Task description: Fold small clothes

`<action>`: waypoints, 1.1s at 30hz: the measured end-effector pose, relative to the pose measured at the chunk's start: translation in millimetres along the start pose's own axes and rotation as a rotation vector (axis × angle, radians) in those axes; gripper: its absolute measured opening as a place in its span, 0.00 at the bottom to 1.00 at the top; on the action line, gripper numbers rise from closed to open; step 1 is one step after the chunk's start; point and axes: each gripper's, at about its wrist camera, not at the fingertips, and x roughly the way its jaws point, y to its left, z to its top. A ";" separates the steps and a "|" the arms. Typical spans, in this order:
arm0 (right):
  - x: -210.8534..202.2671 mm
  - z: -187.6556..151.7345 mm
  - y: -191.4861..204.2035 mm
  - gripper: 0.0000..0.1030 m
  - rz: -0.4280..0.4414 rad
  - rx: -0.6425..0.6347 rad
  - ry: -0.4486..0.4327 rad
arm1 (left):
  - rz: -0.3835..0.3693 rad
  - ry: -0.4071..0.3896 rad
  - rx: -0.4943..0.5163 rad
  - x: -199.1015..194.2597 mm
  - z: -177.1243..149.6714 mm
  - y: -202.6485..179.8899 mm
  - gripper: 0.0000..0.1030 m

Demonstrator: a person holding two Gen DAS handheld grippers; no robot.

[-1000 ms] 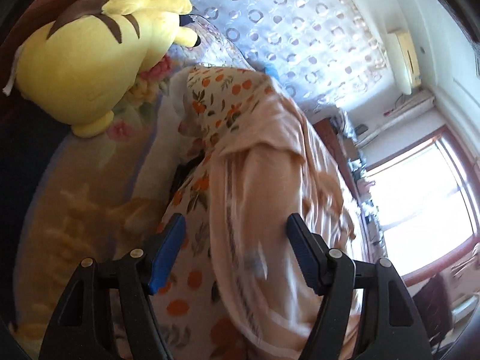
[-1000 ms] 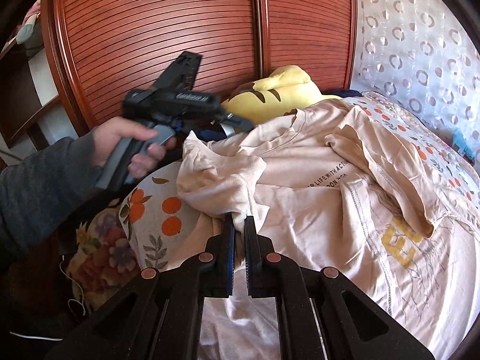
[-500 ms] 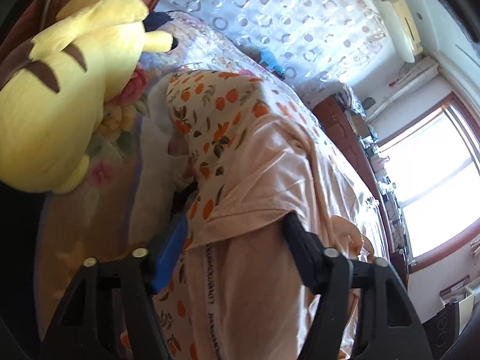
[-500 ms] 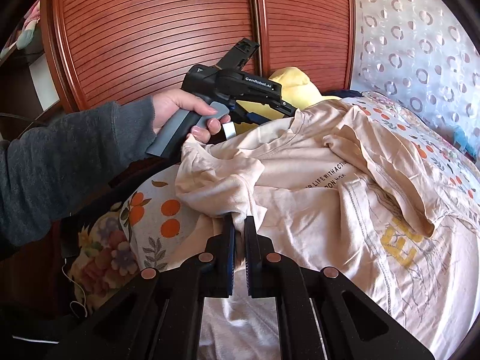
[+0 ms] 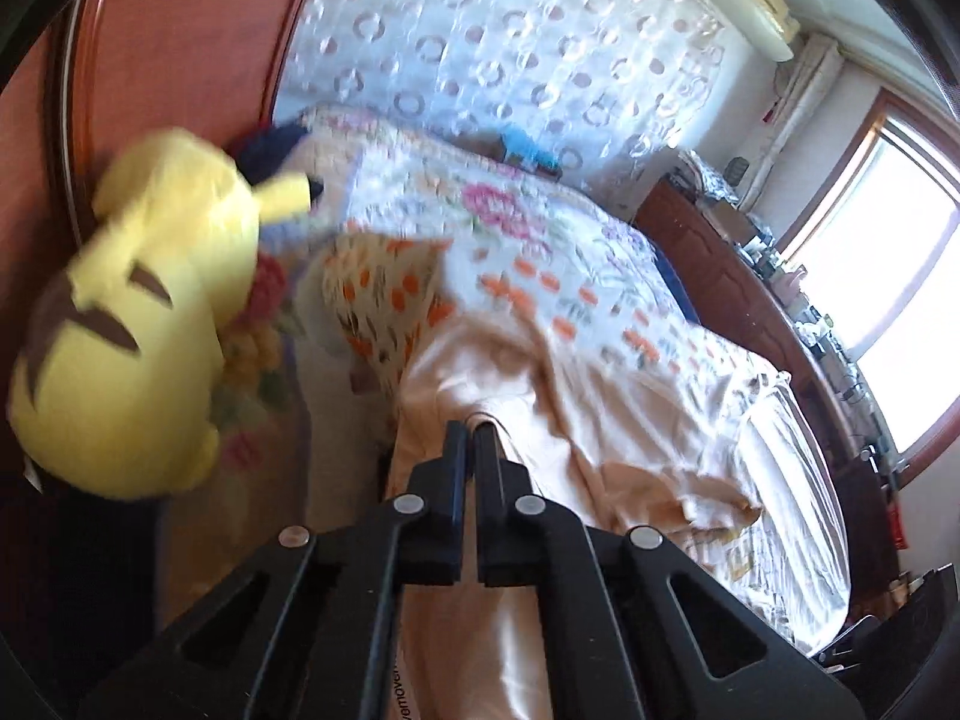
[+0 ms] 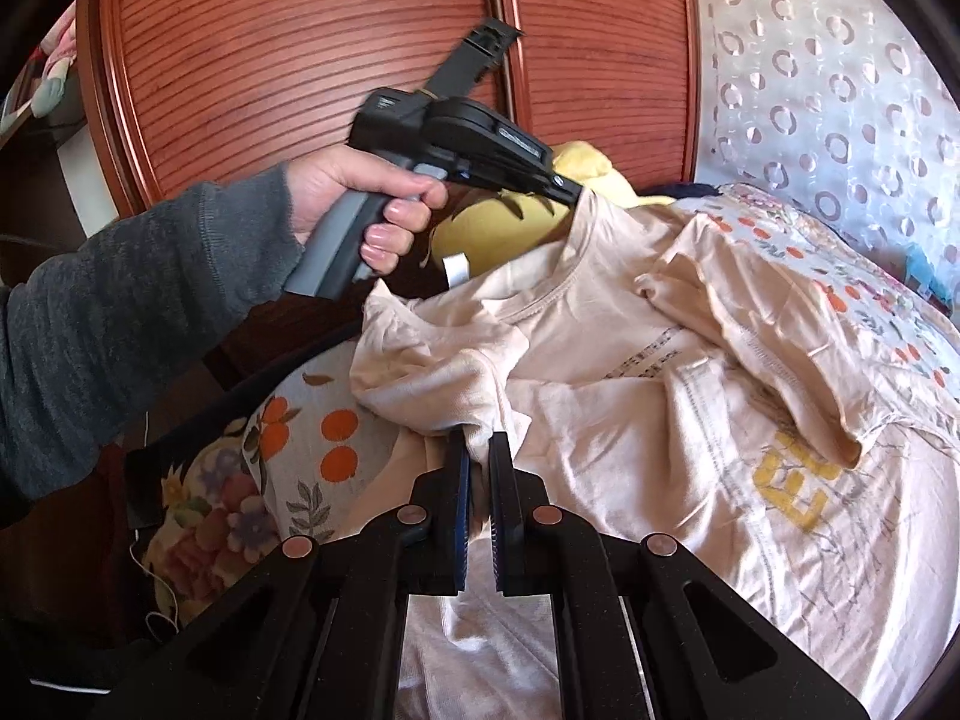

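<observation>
Only the right wrist view catches the hand and left gripper, clamped on the collar of the soft peach t-shirt at 12 o'clock. Right gripper is clenched on its bunched sleeve, shirt crumpled across the bed. Left view adds a plush yellow toy at 9 o'clock.

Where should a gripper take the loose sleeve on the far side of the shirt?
At the hem of the sleeve, coming from above on the window side: it lies flopped across the shirt chest with its edge raised and free.
</observation>
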 end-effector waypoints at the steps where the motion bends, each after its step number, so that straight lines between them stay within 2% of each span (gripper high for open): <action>1: -4.0 0.7 -0.9 0.05 -0.001 0.006 -0.012 | -0.003 -0.007 0.009 -5.1 4.8 -4.0 0.03; 6: -33.8 2.3 -6.8 0.05 -0.020 0.032 -0.083 | -0.001 -0.050 0.124 -28.4 30.5 -56.1 0.03; 11: -75.6 -8.3 -23.1 0.05 -0.067 0.069 -0.162 | -0.024 -0.060 0.239 -26.7 45.3 -124.9 0.03; 18: -143.6 -38.9 -57.1 0.05 -0.143 0.143 -0.257 | -0.080 -0.067 0.329 -16.4 60.2 -208.0 0.02; 26: -230.6 -86.5 -82.5 0.05 -0.240 0.206 -0.351 | -0.198 -0.076 0.463 -8.5 56.8 -329.5 0.02; 33: -293.2 -138.9 -94.0 0.05 -0.347 0.280 -0.380 | -0.293 -0.016 0.563 28.1 36.2 -432.7 0.02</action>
